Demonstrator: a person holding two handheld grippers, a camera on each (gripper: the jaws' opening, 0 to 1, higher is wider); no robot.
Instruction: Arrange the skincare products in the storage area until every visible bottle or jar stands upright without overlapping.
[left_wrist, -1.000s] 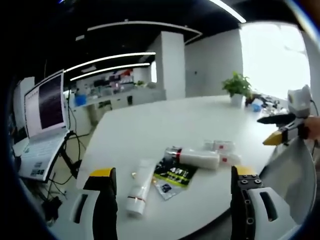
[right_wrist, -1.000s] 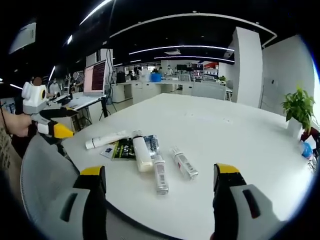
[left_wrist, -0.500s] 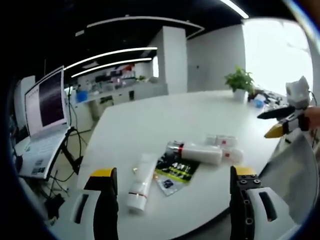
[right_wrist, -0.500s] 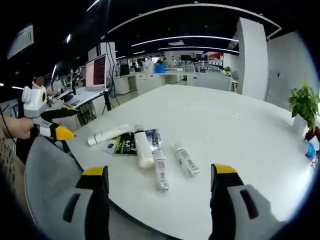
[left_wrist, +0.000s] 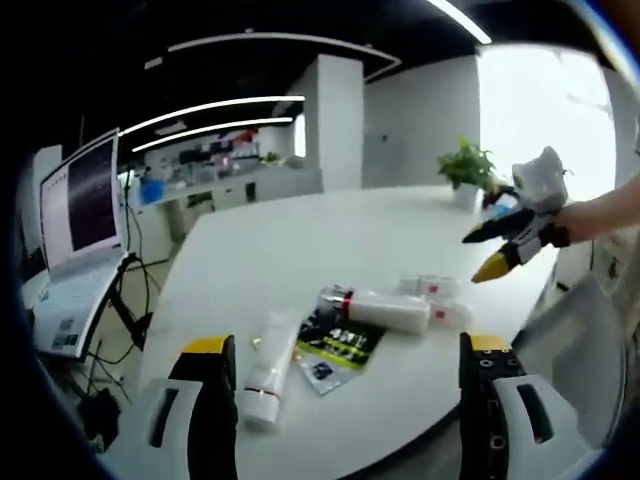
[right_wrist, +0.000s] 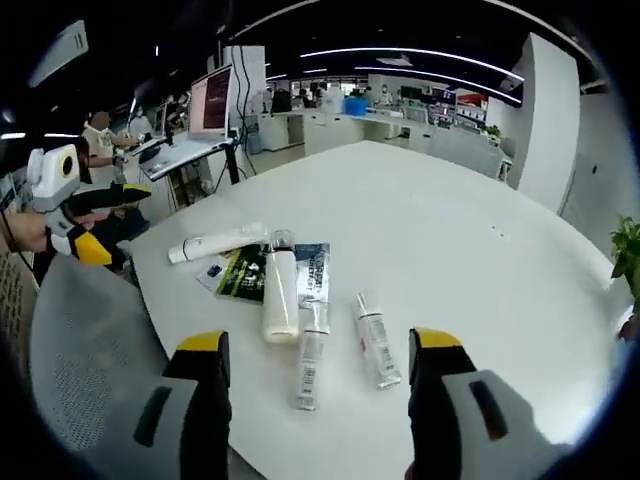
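Several skincare items lie flat on the white table (left_wrist: 300, 235). A white tube (left_wrist: 262, 368) (right_wrist: 214, 243) lies beside a dark green sachet (left_wrist: 338, 348) (right_wrist: 248, 272). A white bottle (left_wrist: 384, 310) (right_wrist: 281, 296) with a clear cap lies partly on the sachets. Two small clear bottles (left_wrist: 432, 287) (right_wrist: 309, 360) (right_wrist: 375, 340) lie close to it. My left gripper (left_wrist: 345, 345) is open, short of the table's edge. My right gripper (right_wrist: 320, 340) is open over the near edge, above the small bottles, holding nothing. In the left gripper view the right gripper (left_wrist: 500, 245) hangs over the table's right side, held by a hand.
A laptop on a stand (left_wrist: 72, 205) (right_wrist: 218, 100) is off the table's side. A potted plant (left_wrist: 467, 166) stands at the far edge. A grey mesh chair back (right_wrist: 90, 350) (left_wrist: 585, 345) sits against the near edge. The left gripper (right_wrist: 70, 215) hovers beyond that chair. People sit at far desks.
My right gripper has moved in over the table, closer to the small bottles and looking down on them. The products lie as before. Both grippers stay open.
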